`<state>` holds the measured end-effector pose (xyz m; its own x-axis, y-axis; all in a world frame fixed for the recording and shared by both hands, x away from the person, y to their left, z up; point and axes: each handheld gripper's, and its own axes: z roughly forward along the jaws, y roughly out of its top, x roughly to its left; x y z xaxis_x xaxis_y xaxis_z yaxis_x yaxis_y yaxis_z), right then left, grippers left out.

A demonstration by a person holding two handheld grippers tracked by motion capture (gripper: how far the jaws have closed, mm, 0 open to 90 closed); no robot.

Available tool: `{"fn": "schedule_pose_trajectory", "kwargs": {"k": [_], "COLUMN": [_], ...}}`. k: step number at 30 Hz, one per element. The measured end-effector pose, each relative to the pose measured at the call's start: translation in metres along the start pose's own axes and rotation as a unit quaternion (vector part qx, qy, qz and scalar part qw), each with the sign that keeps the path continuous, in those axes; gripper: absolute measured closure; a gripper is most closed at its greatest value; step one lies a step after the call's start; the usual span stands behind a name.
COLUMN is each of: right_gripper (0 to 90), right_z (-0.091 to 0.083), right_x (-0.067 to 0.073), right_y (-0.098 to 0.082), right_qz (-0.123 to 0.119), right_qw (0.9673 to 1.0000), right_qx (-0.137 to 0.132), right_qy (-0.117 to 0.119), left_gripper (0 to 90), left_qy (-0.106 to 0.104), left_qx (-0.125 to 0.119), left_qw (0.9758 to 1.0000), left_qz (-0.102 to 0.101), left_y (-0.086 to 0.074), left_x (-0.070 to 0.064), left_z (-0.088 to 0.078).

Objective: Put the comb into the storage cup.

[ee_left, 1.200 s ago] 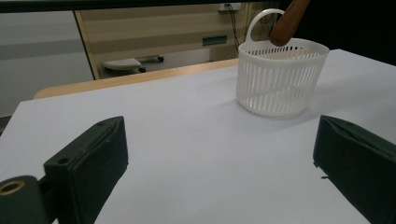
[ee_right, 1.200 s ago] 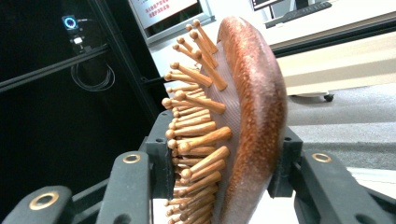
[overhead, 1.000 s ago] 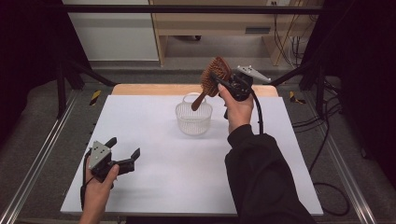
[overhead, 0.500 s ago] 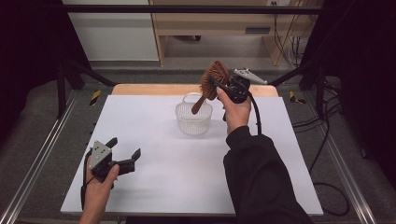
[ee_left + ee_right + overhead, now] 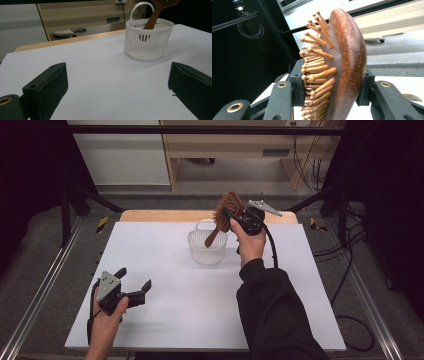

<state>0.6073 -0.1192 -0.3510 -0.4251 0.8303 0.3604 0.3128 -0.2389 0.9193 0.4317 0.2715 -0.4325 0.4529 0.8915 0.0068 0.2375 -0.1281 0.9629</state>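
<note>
My right gripper (image 5: 235, 215) is clamped on the head of a wooden paddle hairbrush (image 5: 226, 210). In the right gripper view the jaws press on it from both sides: one pad sits against the rows of round-tipped wooden pins (image 5: 314, 72), the other against the smooth reddish-brown back (image 5: 349, 62). The jaws stand only as far apart as the brush head is thick.

From the high view, I hold the brush tilted, head up and toward the far edge of the table, handle slanting down into a small white slotted plastic basket (image 5: 207, 245). The left gripper view shows the handle (image 5: 153, 18) passing inside the basket's rim (image 5: 150, 25) and its end showing dark through the slots; I cannot tell whether it touches the bottom. The basket stands upright on the white table top (image 5: 165, 310), toward the far middle, with its loop handle (image 5: 140, 7) on the far side.

My left gripper (image 5: 134, 286) rests low over the near left part of the table, well apart from the basket. Its jaws are spread wide, and in the left gripper view there is just bare white surface between them, with the basket farther off toward the right jaw. The grey three-cornered plate (image 5: 108, 284) sits on top of it, above my hand (image 5: 106, 320).
</note>
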Motion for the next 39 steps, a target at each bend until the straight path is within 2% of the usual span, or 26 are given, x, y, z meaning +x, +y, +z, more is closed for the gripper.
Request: {"fn": "schedule_pose_trajectory", "kwargs": {"k": [12,39], "right_gripper": [53.6,53.4], "right_z": [0.004,0.007], "right_x": [-0.003,0.006], "right_y": [-0.012,-0.022], "right_qz": [0.004,0.01], "right_qw": [1.0,0.9998], "right_qx": [0.004,0.015], "right_qy": [-0.004,0.009], "left_gripper": [3.0,3.0], "left_qy": [-0.001,-0.002], "left_qx": [-0.001,-0.001], "left_qw": [1.0,1.0], "left_qz": [0.001,0.002], "left_y": [0.0,0.001], "left_x": [0.0,0.0], "left_z": [0.0,-0.001]}}
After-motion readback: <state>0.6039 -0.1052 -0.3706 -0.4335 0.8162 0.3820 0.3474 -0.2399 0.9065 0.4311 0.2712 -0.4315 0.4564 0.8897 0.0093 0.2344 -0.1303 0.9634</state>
